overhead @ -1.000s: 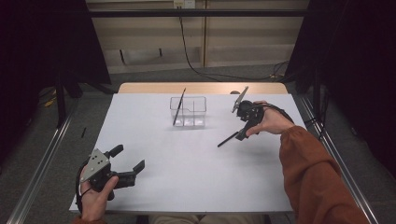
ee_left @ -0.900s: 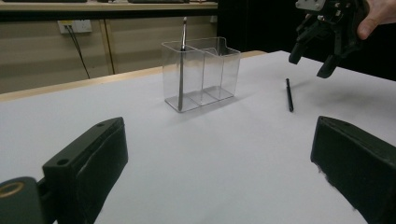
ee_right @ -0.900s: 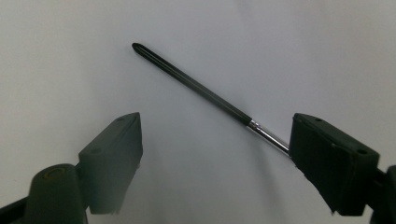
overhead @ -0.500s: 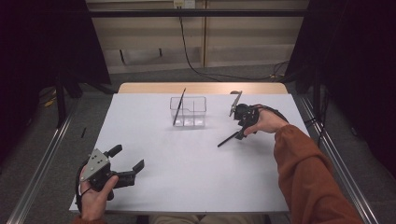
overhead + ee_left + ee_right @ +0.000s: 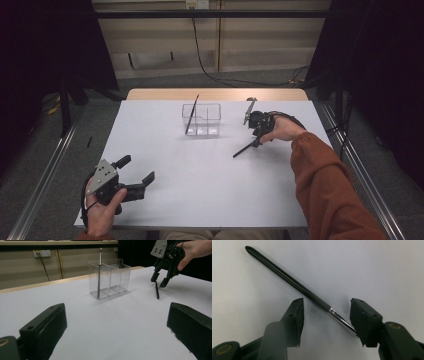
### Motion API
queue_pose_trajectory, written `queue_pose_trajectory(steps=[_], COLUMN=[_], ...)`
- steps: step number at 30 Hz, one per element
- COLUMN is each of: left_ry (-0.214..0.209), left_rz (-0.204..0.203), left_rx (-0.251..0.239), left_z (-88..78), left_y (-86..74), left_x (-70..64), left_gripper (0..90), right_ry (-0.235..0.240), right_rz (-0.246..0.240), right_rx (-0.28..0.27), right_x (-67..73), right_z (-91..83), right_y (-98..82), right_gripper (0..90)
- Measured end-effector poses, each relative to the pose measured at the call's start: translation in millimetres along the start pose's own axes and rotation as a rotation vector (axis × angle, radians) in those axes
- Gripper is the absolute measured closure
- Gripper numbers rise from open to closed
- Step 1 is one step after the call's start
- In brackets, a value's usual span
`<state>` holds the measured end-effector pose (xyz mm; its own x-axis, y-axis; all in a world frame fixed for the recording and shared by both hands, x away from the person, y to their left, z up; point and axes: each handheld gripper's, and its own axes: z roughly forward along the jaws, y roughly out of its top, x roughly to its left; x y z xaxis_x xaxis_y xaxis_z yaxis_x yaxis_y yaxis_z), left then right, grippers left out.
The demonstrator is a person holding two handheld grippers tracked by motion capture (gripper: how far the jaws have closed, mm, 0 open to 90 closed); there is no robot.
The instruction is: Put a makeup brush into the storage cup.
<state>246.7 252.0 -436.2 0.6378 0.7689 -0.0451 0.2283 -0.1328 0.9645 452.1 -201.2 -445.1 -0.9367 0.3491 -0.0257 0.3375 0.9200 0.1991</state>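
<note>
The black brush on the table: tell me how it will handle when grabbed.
The brush looks thin and straight, so probably stiff and light. Its round handle may roll or slip in the right claw, which straddles it, jaws just closing. Lying flat, it leaves little to pinch.

Right claw (image 5: 251, 141) lower, jaws narrower around black brush (image 5: 294, 283).

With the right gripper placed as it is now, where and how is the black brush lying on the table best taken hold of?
Grip the brush near the joint between black handle and silver ferrule, from straight above. It lies flat on the white table, crossing slantwise between the right gripper pads, so the jaws, which have just been closing, pinch across its thin shaft.
</note>
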Motion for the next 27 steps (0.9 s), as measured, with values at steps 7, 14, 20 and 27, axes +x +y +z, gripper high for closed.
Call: queue_pose_trajectory(steps=[7,14,20,27], left_ry=[-0.001,-0.004,-0.006,-0.010], left_rz=[0.006,0.011,0.016,0.015], left_rx=[0.004,0.005,0.008,0.009], left_z=[0.4,0.7,0.3,0.8], left_y=[-0.1,-0.1,0.0,-0.3], left_x=[0.4,0.1,-0.7,-0.7], left_gripper=[2.7,2.8,2.8,2.8], right_ry=[0.018,0.034,0.051,0.068], right_rz=[-0.010,-0.010,-0.004,-0.024], right_rx=[0.030,0.069,0.085,0.113], right_x=[-3.3,-4.2,-3.9,-2.9], right_z=[2.9,7.8,8.3,8.6], right_y=[-0.5,1.6,3.7,7.6], right_gripper=[53.1,60.1,65.2,81.5])
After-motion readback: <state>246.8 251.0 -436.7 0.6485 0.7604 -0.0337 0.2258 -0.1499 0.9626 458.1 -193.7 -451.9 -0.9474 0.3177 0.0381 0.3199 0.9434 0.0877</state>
